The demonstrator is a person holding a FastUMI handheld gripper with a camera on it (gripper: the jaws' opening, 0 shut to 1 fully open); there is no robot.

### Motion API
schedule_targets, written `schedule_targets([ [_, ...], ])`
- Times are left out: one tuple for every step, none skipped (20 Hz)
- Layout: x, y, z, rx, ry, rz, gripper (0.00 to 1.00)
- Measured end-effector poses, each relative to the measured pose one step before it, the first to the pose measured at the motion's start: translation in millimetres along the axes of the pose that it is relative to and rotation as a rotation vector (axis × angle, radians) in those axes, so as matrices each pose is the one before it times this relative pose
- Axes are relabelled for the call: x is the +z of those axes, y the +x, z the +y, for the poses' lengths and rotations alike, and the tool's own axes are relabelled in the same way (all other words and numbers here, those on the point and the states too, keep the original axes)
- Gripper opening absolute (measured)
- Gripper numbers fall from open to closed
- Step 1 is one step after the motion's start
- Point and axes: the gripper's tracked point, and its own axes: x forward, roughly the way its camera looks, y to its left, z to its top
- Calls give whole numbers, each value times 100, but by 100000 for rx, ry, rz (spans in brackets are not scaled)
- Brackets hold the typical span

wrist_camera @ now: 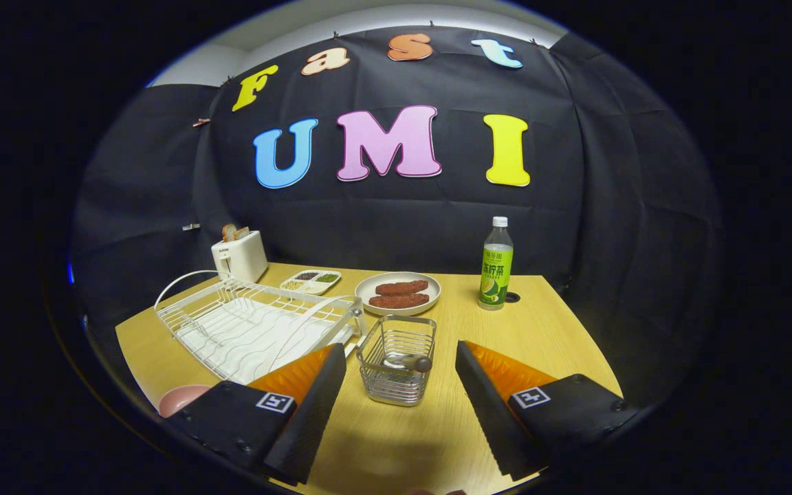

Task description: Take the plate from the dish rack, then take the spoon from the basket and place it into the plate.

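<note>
The fingers (396,395) are spread wide and hold nothing. Between them, just ahead, the wire basket (397,359) is seen on the table (547,323), with the spoon (406,363) lying inside. A pink plate (181,397) sits beside the left finger, off the rack (251,326). The spoon lies low, so the wire rim could be snagged and the basket dragged or tipped.

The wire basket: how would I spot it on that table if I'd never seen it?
Start at the wooden table and find the white dish rack. Just beside its near corner stands the wire basket, between the open fingers of the tool. It is the one small, square, see-through metal cage, with a spoon lying inside.
</note>
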Motion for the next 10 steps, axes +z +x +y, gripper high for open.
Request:
schedule_targets([
  [-242,557,-204,16,-1052,-401,98],
  [-192,501,-20,453,-1054,-409,99],
  [-73,375,124,948,-809,-871,99],
  [-65,502,102,525,-495,-480,98],
  [-81,417,281,1237,277,-288,98],
  [-225,317,407,1306,384,-180,98],
  [-10,399,328,1181,247,-428,98],
  [24,294,333,799,-232,-732,98],
  [330,238,221,323,-884,-1527,98],
  [379,118,337,435,-1039,-1760,97],
])
